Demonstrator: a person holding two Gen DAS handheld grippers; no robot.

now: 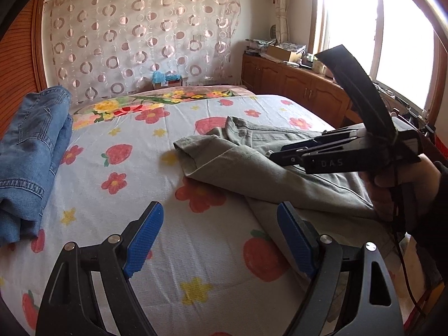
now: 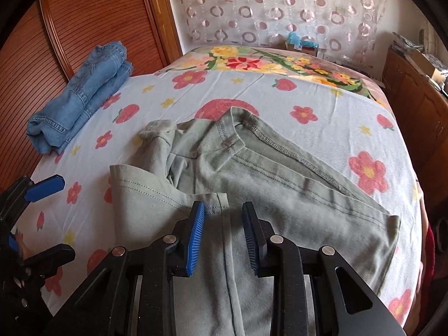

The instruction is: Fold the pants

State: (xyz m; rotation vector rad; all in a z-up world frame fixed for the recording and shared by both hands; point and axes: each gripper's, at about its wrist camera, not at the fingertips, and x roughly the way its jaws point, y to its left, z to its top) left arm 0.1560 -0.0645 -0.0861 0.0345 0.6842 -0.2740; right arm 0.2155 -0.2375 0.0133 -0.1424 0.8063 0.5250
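Grey-green pants (image 2: 252,184) lie half folded on the bed (image 2: 322,95); both hand-held grippers, left (image 1: 218,238) and right (image 2: 224,235), gape empty. Next likely: pinch the hem.

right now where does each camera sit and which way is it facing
Left wrist: sits on the left gripper, low over the bedsheet, facing the curtain wall; its open jaws show, with the right gripper and the hand holding it.
Right wrist: sits on the right gripper, directly above the grey-green pants; its parted jaws show, with the left gripper at the left edge.
Shared: pants, folded jeans, bedsheet, curtain.
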